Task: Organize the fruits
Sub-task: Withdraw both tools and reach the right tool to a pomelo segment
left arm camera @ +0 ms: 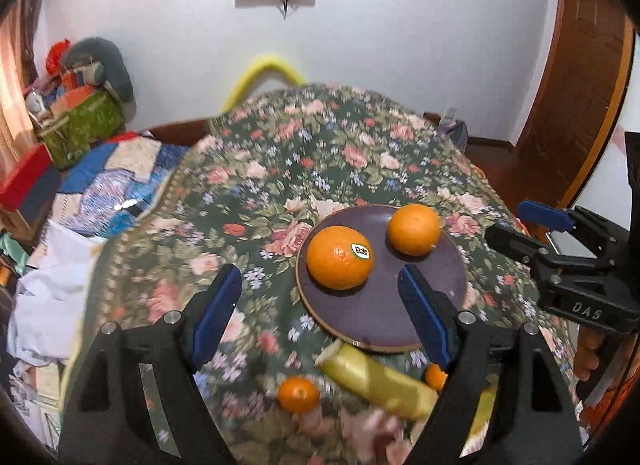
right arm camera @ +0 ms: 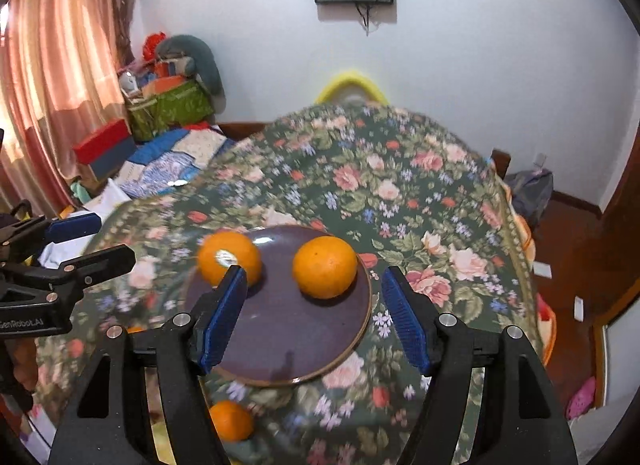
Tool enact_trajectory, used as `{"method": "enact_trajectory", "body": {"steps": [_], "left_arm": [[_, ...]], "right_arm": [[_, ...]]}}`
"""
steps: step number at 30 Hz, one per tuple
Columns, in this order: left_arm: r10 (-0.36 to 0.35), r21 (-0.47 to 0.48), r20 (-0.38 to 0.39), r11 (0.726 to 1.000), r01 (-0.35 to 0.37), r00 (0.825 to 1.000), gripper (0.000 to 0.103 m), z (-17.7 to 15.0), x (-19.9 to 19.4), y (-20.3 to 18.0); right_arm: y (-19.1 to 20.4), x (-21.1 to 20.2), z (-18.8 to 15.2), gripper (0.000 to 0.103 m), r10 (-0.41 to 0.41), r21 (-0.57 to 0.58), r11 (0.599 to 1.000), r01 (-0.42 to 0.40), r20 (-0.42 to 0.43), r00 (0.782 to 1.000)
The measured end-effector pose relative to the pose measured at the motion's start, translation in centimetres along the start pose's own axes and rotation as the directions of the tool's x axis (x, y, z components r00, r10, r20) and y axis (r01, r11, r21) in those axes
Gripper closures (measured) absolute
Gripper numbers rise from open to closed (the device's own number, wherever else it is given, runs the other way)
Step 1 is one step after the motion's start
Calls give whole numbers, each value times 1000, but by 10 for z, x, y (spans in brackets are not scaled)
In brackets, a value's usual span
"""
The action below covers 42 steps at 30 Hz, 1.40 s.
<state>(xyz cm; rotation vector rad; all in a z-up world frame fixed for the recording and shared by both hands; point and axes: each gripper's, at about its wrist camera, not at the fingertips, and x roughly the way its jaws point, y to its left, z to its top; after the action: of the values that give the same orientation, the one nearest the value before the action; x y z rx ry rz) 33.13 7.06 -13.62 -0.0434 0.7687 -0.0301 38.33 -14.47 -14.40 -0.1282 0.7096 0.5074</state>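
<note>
A dark purple plate [left arm camera: 416,301] lies on the floral tablecloth and holds a large orange with a Dole sticker [left arm camera: 339,257] and a second orange [left arm camera: 414,229]. My left gripper [left arm camera: 320,305] is open and empty, just in front of the plate. A small mandarin [left arm camera: 298,395], a yellow-green banana [left arm camera: 380,383] and another small orange fruit [left arm camera: 435,377] lie on the cloth below the plate. In the right wrist view my right gripper [right arm camera: 314,313] is open and empty over the plate [right arm camera: 280,349], with the sticker orange [right arm camera: 230,257], the second orange [right arm camera: 324,267] and a mandarin [right arm camera: 232,421] in sight.
The right gripper's body [left arm camera: 572,265] shows at the right edge of the left wrist view; the left gripper's body [right arm camera: 52,273] shows at the left of the right wrist view. A cluttered bed with boxes [right arm camera: 104,149] stands left of the table. A wooden door [left arm camera: 576,105] is on the right.
</note>
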Motion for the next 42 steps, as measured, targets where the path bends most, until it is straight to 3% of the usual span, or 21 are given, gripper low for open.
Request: {"method": "enact_trajectory", "body": {"steps": [3, 9, 16, 21, 30, 36, 42], "left_arm": [[5, 12, 30, 1000, -6, 1000, 22, -7, -32, -1], [-8, 4, 86, 1000, 8, 996, 20, -26, -94, 0], [-21, 0, 113, 1000, 21, 993, 18, -50, -135, -6], [-29, 0, 110, 1000, 30, 993, 18, -71, -151, -12], [-17, -19, 81, 1000, 18, 997, 18, -110, -153, -16], [38, -16, 71, 999, -37, 997, 18, -130, -141, -12], [41, -34, 36, 999, -40, 999, 26, -142, -129, 1]], "right_arm": [[9, -29, -4, 28, -2, -14, 1000, 2, 44, 999], [22, -73, -20, 27, -4, -19, 1000, 5, 92, 996], [35, -108, -45, 27, -15, -28, 999, 18, 113, 994], [43, -119, -65, 21, -5, -37, 999, 9, 102, 995], [58, -107, -100, 20, 44, -27, 999, -43, 10, 999], [80, -83, -118, 20, 73, -36, 997, -75, -60, 996], [103, -51, -131, 20, 75, -76, 993, -86, -139, 987]]}}
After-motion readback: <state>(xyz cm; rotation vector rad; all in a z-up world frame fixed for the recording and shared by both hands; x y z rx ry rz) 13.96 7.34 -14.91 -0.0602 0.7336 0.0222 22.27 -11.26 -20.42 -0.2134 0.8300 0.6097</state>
